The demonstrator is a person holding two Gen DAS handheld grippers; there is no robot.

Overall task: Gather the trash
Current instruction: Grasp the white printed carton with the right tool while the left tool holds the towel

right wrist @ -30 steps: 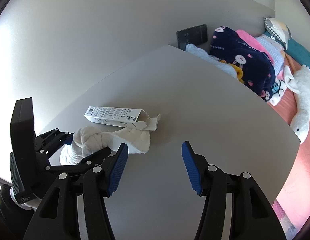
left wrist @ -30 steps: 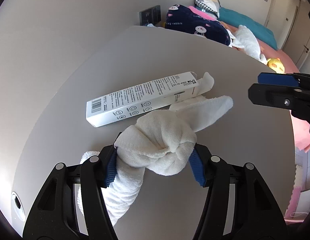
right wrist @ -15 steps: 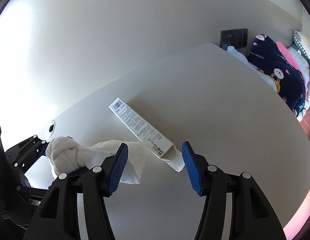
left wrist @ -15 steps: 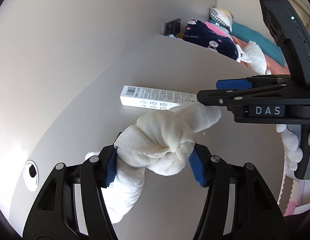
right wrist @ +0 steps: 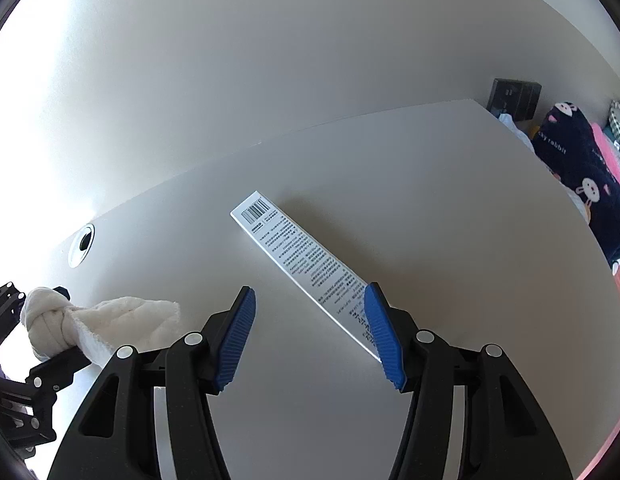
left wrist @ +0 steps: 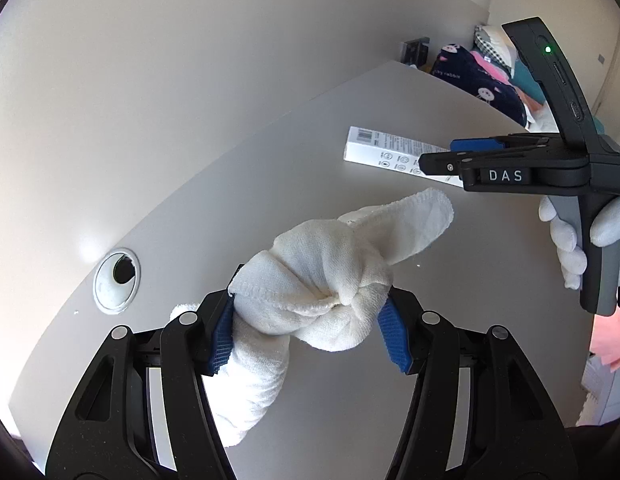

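Note:
My left gripper [left wrist: 310, 324] is shut on a knotted white cloth [left wrist: 334, 272] and holds it above the grey table [left wrist: 270, 184]. The cloth also shows in the right wrist view [right wrist: 90, 320] at the far left. A long white printed box [right wrist: 306, 268] lies on the table; in the left wrist view the box [left wrist: 386, 152] is partly hidden behind my right gripper [left wrist: 450, 156]. My right gripper [right wrist: 310, 332] is open over the near end of the box, its right pad [right wrist: 382, 332] in front of it.
A round cable hole [left wrist: 116, 278] sits in the table near the wall, also seen in the right wrist view [right wrist: 82, 245]. A bed with a dark blue rabbit blanket [right wrist: 582, 176] lies beyond the table's right edge. A dark wall socket [right wrist: 514, 96] is at the far corner.
My left gripper has drawn the cloth back and left, away from the box. My right gripper has moved in over the box's near end, still open.

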